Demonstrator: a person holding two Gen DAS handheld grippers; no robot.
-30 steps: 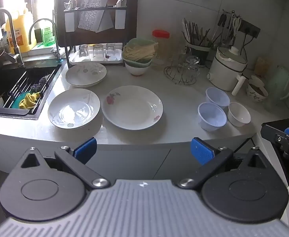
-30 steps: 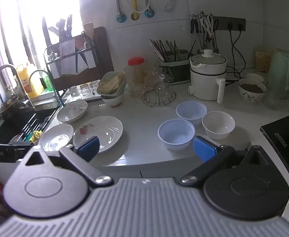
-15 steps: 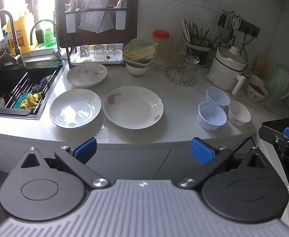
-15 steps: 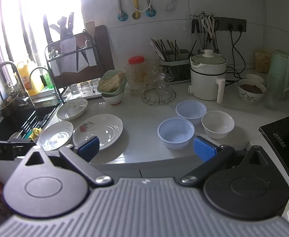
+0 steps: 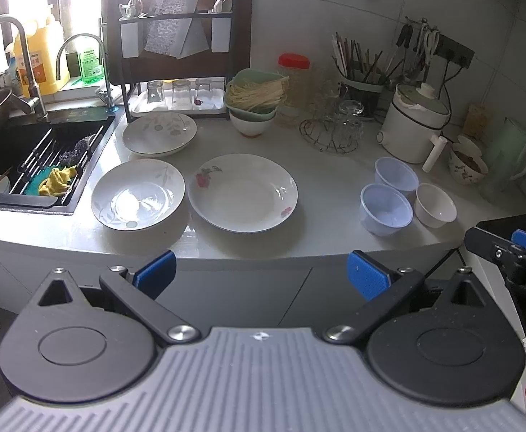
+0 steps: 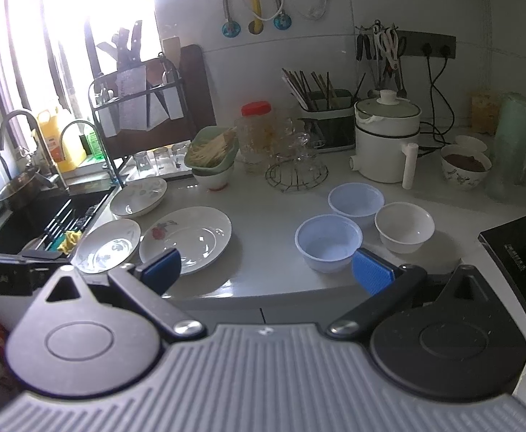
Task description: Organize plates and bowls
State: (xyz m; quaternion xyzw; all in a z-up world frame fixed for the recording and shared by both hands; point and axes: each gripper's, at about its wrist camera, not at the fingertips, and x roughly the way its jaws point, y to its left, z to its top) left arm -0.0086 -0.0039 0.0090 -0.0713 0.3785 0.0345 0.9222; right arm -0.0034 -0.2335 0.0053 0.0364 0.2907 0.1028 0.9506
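Three plates lie on the white counter: a flowered plate (image 5: pixel 243 192) in the middle, a leaf-patterned plate (image 5: pixel 138 194) to its left, and another (image 5: pixel 159 133) behind. Two pale blue bowls (image 5: pixel 386 208) (image 5: pixel 396 179) and a white bowl (image 5: pixel 436 205) stand to the right. My left gripper (image 5: pixel 261 275) is open and empty, short of the counter's front edge. My right gripper (image 6: pixel 268 273) is open and empty, in front of the near blue bowl (image 6: pixel 328 243) and the flowered plate (image 6: pixel 187 238).
A sink (image 5: pixel 28 158) with a rack and a yellow cloth lies at the left. A dish rack (image 5: pixel 176 54), stacked bowls of noodles (image 5: pixel 253 108), a wire glass stand (image 5: pixel 331 133), a white cooker (image 5: pixel 414 126), a patterned bowl (image 5: pixel 466 162) and a kettle (image 6: pixel 518 144) line the back.
Both grippers have moved slightly closer to the counter. Both stay open. No plate or bowl has moved.
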